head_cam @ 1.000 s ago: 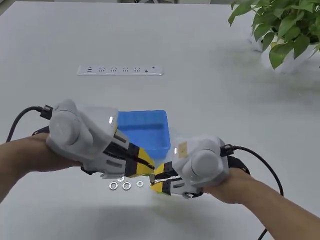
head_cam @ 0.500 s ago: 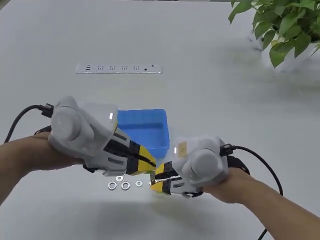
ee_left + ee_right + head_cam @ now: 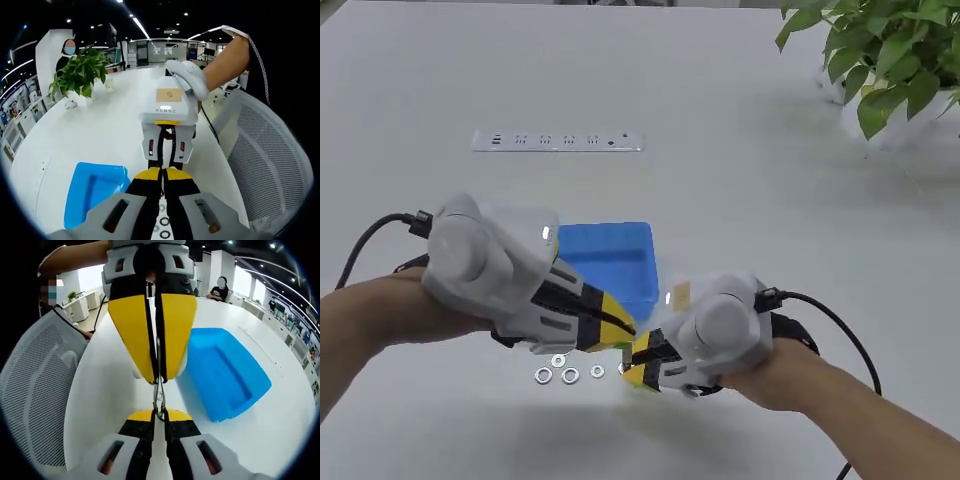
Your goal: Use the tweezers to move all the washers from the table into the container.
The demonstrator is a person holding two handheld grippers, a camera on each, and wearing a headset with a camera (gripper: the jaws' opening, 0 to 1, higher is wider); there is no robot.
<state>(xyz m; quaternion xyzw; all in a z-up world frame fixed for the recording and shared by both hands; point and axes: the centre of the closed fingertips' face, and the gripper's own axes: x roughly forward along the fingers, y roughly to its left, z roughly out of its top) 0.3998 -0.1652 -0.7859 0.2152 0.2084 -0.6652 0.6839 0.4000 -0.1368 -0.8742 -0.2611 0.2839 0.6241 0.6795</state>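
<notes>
My two hands sit low in the head view, wrists coming in from the left and right edges, both turned inward so the tools face each other nose to nose. The left tongs [image 3: 623,333] point right and slightly down. The right tongs [image 3: 632,368] point left, and their yellow tips nearly meet the left pair just below centre. A cable trails from the back of each tool.

The right gripper view gives me what the head view cannot. A thin pair of metal tweezers [image 3: 159,390] runs down the middle of the frame, pinched between the left tongs' yellow tips at the top. Its lower end passes into the right tongs' own tips at the bottom, which are closed on it too.

In the left gripper view my own tips are pressed together, and I cannot make out the tweezers there. A mesh chair [image 3: 265,160] shows at its right.

The washers [image 3: 570,375] lie loose on the desk [image 3: 740,170] in a short row, lower left of centre and just under the left tool. The blue container [image 3: 610,255] sits just above the tools. A power strip [image 3: 558,141] lies at upper left and a plant [image 3: 880,50] stands at upper right.
</notes>
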